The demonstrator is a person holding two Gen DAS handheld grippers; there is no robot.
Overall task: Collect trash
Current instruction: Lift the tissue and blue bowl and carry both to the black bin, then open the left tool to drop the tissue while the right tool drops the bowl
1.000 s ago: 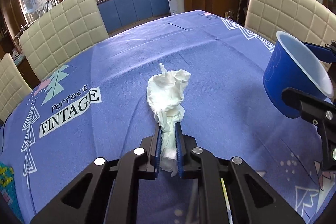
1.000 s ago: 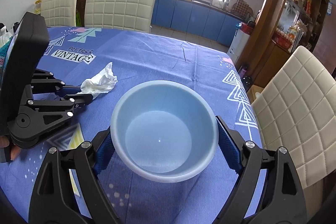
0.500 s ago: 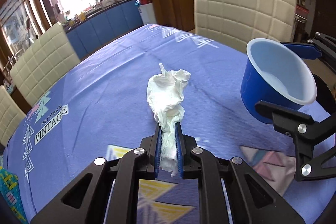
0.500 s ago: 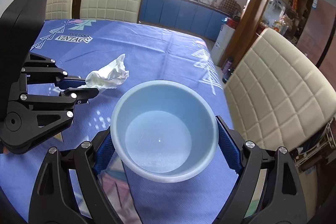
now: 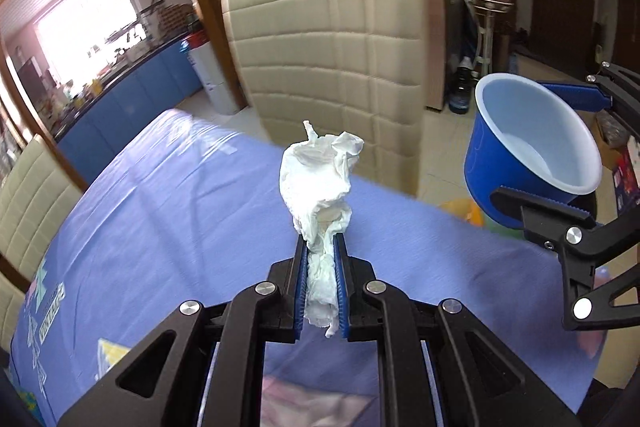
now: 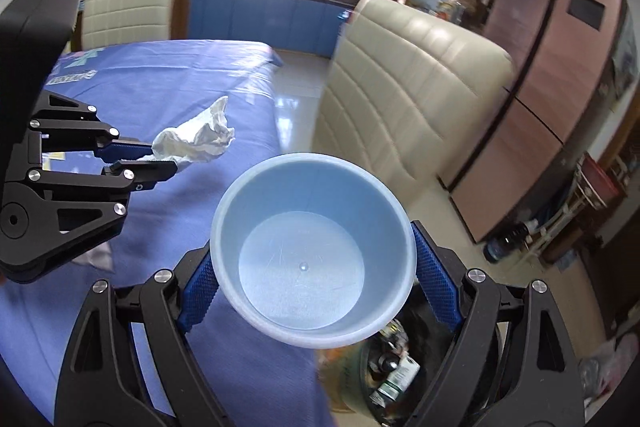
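My left gripper [image 5: 320,247] is shut on a crumpled white tissue [image 5: 320,179] and holds it above the blue tablecloth [image 5: 180,211]; the tissue also shows in the right wrist view [image 6: 196,143]. My right gripper [image 6: 316,259] is shut on a blue plastic cup [image 6: 312,263] with a pale inside, empty. In the left wrist view the cup [image 5: 532,151] hangs to the right, past the table's edge. Below the cup a dark trash bin [image 6: 392,371] with rubbish in it stands on the floor.
A cream padded chair [image 5: 332,47] stands at the table's far edge, also in the right wrist view [image 6: 404,83]. More chairs stand at the left [image 5: 28,203]. A pink fridge [image 6: 560,67] and shelves line the right wall. Blue kitchen cabinets [image 6: 260,15] lie beyond.
Both grippers have swung right, toward the table's edge. The cup now hangs over the floor above the trash bin. The tissue stays clamped and is lifted higher.
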